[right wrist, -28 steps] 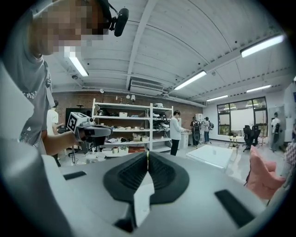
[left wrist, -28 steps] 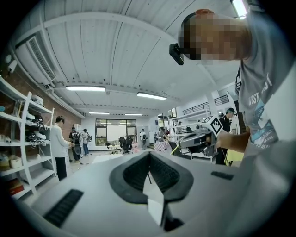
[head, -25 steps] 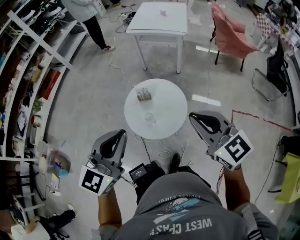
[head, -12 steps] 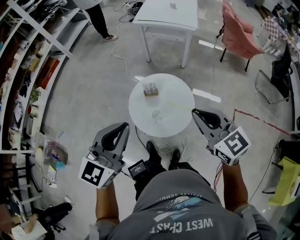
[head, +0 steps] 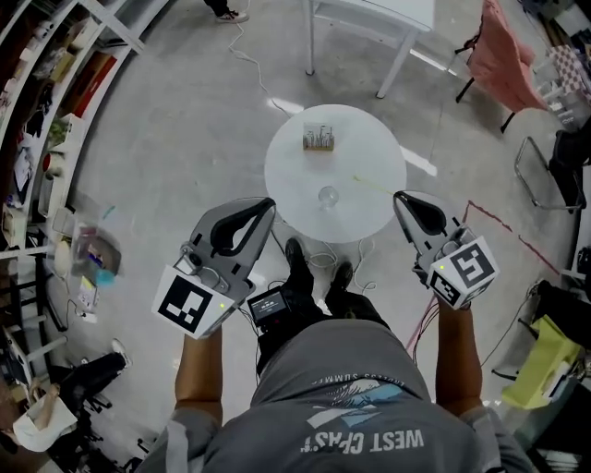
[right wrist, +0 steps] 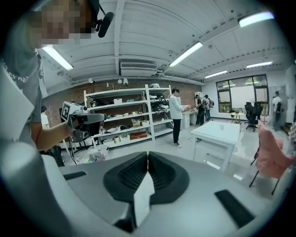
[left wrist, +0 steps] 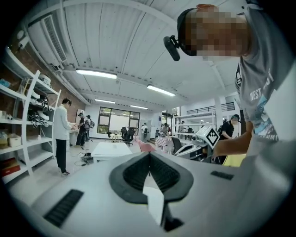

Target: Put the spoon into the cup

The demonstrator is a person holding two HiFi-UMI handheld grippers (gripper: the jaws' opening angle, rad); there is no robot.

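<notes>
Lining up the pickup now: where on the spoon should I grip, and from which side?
Probably mid-shaft, from above with the right gripper, jaws set across its length. The spoon lies flat on the round table, right of the cup and nearest that gripper. Which end is the bowl is too small to tell.

Overhead, we see a grey concrete floor (head: 175,139) marked by a red line (head: 499,224); a round white worktop (head: 369,199) stands at centre, with a rectangular white table (head: 392,11) beyond it and a pink chair (head: 508,69) to its right; open shelving (head: 42,120) lines the left edge. In the gripper views we see a white ribbed ceiling (left wrist: 138,41) carrying strip lights (left wrist: 96,73), a brick wall (right wrist: 55,99) behind white shelves (right wrist: 134,111), and large windows (right wrist: 240,97) at the far end.
</notes>
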